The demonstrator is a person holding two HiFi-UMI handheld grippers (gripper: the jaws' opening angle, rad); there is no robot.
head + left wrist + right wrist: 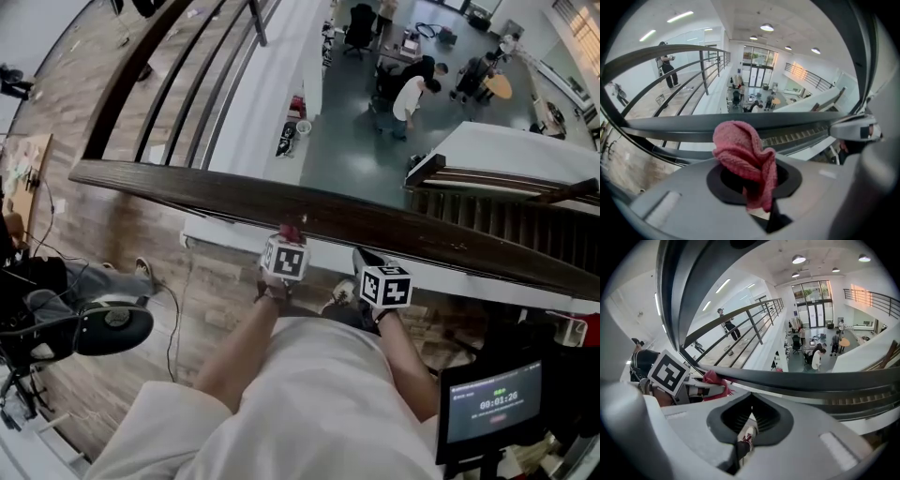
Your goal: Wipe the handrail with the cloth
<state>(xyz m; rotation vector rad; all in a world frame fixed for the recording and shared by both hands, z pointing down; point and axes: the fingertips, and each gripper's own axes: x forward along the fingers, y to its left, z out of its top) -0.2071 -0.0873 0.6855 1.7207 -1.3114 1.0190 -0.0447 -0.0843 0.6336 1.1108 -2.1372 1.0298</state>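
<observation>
Head view, lower centre: left gripper is clamped on a pink cloth, a bunched wad poking up at the dark handrail crossing mid-frame; contact unclear. Right gripper sits just beside it at the rail's near edge, jaws together on nothing. Cloth looks soft, light and floppy, and the rail smooth and stiff. It probably drags fine but could pull loose, so pinch deep in the bunched middle, not a loose corner.
</observation>
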